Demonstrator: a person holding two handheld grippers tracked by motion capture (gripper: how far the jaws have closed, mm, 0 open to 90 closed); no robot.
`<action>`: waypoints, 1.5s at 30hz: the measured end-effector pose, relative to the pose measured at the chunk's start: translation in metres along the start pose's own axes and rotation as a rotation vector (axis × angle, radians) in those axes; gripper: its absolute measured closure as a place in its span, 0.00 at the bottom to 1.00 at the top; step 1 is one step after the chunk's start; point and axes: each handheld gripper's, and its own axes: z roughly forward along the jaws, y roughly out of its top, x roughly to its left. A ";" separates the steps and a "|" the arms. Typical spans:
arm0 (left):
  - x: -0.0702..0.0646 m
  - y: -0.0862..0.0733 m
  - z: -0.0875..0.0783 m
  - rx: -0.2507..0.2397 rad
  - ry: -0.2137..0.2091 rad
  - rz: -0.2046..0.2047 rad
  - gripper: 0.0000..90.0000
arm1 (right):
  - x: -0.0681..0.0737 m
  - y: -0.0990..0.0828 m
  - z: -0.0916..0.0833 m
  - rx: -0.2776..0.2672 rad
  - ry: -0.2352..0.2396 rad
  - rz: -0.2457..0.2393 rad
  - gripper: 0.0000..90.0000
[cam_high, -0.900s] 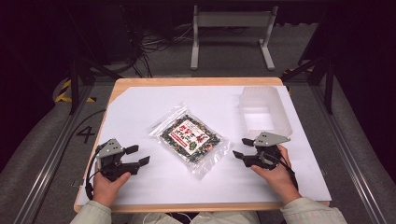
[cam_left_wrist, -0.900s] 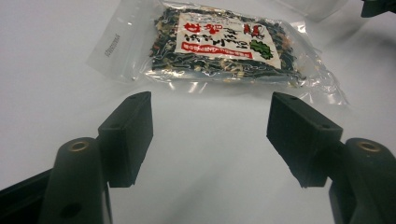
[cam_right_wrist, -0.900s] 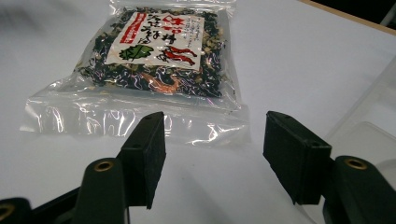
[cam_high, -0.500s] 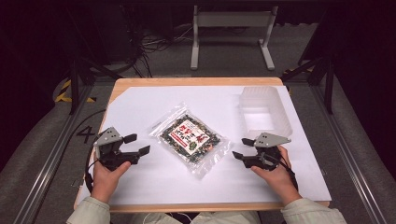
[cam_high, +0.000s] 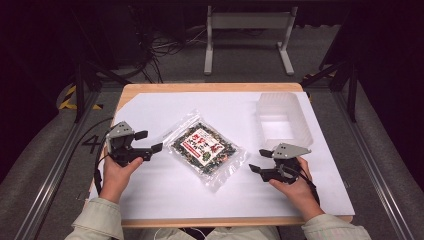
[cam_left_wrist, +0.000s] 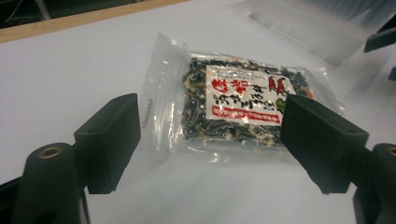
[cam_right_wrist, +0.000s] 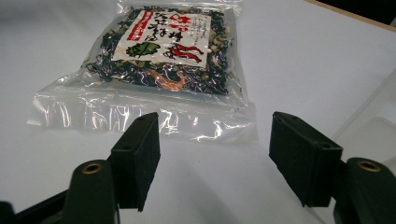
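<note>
A: Packet (cam_high: 207, 149) of dark dried flakes, clear plastic with a red-and-white label, lies flat on the white sheet (cam_high: 165, 105) covering the desk (cam_high: 200, 87). In the high view it sits at centre frame, turned diagonally.

B: Left tongs (cam_high: 149, 141)?

A: Centre left of the high view, held in a hand (cam_high: 116, 174), tips pointing toward the packet's left edge. Jaws stand wide, nothing between them. In the left gripper view the packet (cam_left_wrist: 238, 100) lies beyond the two black pads (cam_left_wrist: 109, 140), clear of both.

B: Right tongs (cam_high: 257, 161)?

A: Right of centre in the high view, lower than the packet, tips aimed at its lower right corner. Jaws parted, nothing gripped. The right gripper view puts the packet's transparent sealed margin (cam_right_wrist: 140, 119) just beyond the pads (cam_right_wrist: 137, 156); whether the left pad touches the film cannot be told.

B: Anything else on the sheet?

A: A translucent plastic tub (cam_high: 283, 120), upper right of the high view, upright and well apart from the packet. Its edge shows at the right border of the right gripper view (cam_right_wrist: 373, 126).
</note>
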 end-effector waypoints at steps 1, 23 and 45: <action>0.001 0.001 0.001 -0.012 0.004 -0.006 0.23 | 0.000 0.000 0.000 -0.001 -0.001 -0.001 0.37; 0.036 0.002 0.060 0.074 0.037 -0.119 0.23 | 0.000 -0.013 -0.011 0.025 -0.028 -0.006 0.39; 0.048 -0.017 0.083 0.142 0.025 -0.157 0.37 | 0.001 -0.018 -0.016 0.039 -0.047 -0.006 0.39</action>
